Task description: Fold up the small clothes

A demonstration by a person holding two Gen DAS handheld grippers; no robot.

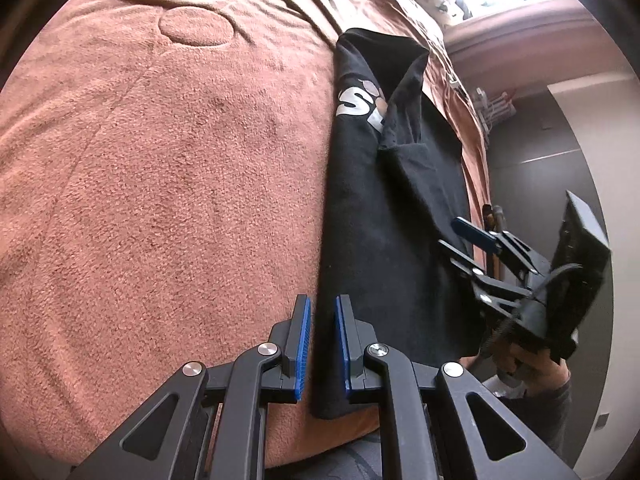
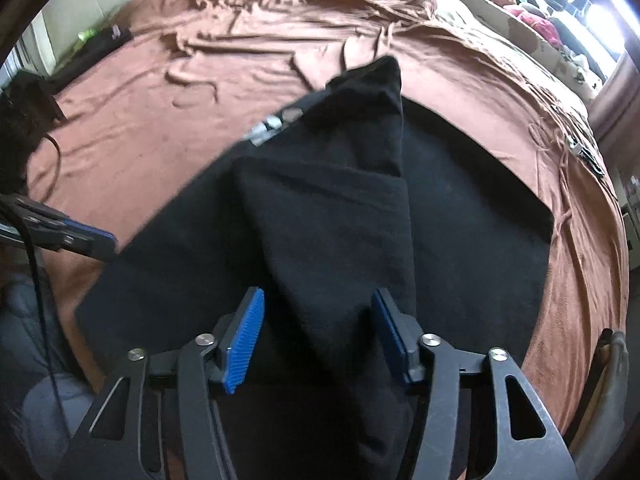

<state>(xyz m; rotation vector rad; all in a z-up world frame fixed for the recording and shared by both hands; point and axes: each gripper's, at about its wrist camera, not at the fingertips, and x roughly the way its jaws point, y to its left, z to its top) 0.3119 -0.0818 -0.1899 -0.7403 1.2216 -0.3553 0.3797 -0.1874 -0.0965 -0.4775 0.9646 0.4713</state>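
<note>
A black T-shirt (image 1: 392, 208) with a white print lies partly folded on a brown blanket (image 1: 160, 160), near the bed's right edge. My left gripper (image 1: 322, 344) is open, its blue pads either side of the shirt's near left edge, with nothing gripped. My right gripper (image 2: 318, 336) is open over the shirt (image 2: 328, 216); a folded flap of the cloth lies loosely between its fingers. The right gripper also shows in the left wrist view (image 1: 460, 236), at the shirt's right edge. The left gripper's blue tip shows in the right wrist view (image 2: 94, 242).
The brown blanket (image 2: 180, 92) is wrinkled toward the far side. A dark object (image 2: 100, 38) lies at the far left of the bed. Boxes and cloth clutter (image 2: 540, 28) stand by the bright window. The bed edge and dark floor (image 1: 532, 160) are at the right.
</note>
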